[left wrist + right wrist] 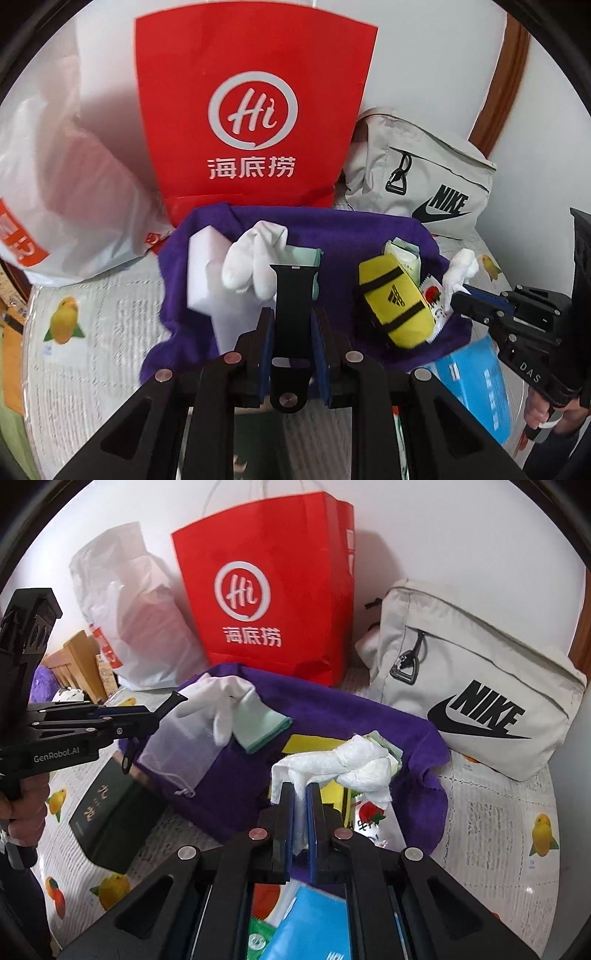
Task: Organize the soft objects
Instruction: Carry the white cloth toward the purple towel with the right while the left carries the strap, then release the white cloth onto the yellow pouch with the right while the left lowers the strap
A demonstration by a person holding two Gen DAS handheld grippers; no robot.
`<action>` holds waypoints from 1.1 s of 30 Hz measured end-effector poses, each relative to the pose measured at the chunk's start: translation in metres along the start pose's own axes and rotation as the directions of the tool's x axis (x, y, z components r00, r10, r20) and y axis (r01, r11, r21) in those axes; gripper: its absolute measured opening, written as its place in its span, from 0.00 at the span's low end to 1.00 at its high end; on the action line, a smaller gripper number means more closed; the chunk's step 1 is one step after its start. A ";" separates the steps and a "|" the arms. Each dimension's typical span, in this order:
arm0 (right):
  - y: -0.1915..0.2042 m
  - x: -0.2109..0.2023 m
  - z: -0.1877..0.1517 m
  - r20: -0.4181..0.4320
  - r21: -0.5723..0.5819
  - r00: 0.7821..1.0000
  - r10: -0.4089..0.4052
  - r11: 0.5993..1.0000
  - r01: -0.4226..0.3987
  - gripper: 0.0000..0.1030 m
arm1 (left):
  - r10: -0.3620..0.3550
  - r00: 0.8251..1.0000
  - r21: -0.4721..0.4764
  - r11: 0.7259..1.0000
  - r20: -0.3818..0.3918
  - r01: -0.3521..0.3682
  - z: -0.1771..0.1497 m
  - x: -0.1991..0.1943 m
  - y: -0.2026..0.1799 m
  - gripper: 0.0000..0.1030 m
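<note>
A red paper bag point(255, 110) at 12 o'clock read "Hi 海底捞"; the grey fabric bag point(476, 686) read "NIKE"; the left gripper point(168, 705) bore "GenRobot.AI".

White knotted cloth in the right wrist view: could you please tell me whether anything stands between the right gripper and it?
Nothing visible does. The right gripper is shut directly on a hanging end of the white knotted cloth. The yellow sock lies under the cloth on the purple towel, outside the fingers.

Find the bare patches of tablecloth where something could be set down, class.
Free: tablecloth between purple towel and Nike bag; also tablecloth left of the towel, before the white plastic bag. Crowded: the towel, and the back row with the red bag.
</note>
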State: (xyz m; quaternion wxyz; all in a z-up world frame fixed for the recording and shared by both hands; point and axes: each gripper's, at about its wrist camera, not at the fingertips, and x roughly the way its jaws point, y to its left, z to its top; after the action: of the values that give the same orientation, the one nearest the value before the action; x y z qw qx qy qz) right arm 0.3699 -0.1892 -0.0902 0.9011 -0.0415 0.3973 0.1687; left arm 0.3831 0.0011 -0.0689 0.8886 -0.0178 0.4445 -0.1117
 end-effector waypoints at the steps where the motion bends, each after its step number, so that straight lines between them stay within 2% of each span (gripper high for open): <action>1: -0.002 0.003 0.002 -0.004 0.004 1.000 0.001 1.000 -0.001 0.06 | -0.001 1.000 0.001 1.000 -0.004 0.001 0.002 0.005 -0.001 0.19; 9: -0.015 0.027 0.006 -0.042 0.054 0.999 0.009 0.999 -0.007 0.07 | -0.021 0.999 -0.026 0.999 -0.049 0.020 0.010 0.044 0.001 0.19; 12: -0.019 0.036 0.007 -0.056 0.072 0.998 0.018 0.997 -0.013 0.07 | -0.005 0.997 -0.032 0.999 -0.075 0.003 0.009 0.056 0.002 0.19; 19: -0.015 0.054 0.005 -0.108 0.060 0.994 0.018 0.998 -0.011 0.07 | -0.004 0.996 -0.044 0.999 -0.093 0.000 0.007 0.066 0.008 0.19; 29: -0.017 0.060 0.004 -0.122 0.062 0.993 0.000 0.998 0.008 0.12 | -0.020 0.992 -0.067 0.998 -0.121 0.012 0.003 0.075 0.015 0.20; 30: -0.017 0.060 0.004 -0.122 0.060 0.993 -0.006 0.998 0.013 0.16 | -0.021 0.992 -0.072 0.997 -0.124 0.013 0.003 0.076 0.015 0.20; 32: -0.016 0.058 0.003 -0.120 0.054 0.993 -0.016 0.998 0.022 0.31 | -0.029 0.991 -0.075 0.997 -0.127 0.020 0.003 0.077 0.014 0.20; 33: -0.015 0.056 0.003 -0.116 0.049 0.993 -0.025 0.998 0.030 0.46 | -0.036 0.992 -0.074 0.997 -0.122 0.027 0.003 0.077 0.014 0.20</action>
State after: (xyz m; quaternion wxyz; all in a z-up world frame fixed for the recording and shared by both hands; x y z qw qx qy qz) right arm 0.4126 -0.1874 -0.1300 0.8797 -0.0338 0.4521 0.1436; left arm 0.4325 -0.0021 -0.1297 0.8564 -0.0499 0.5020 -0.1103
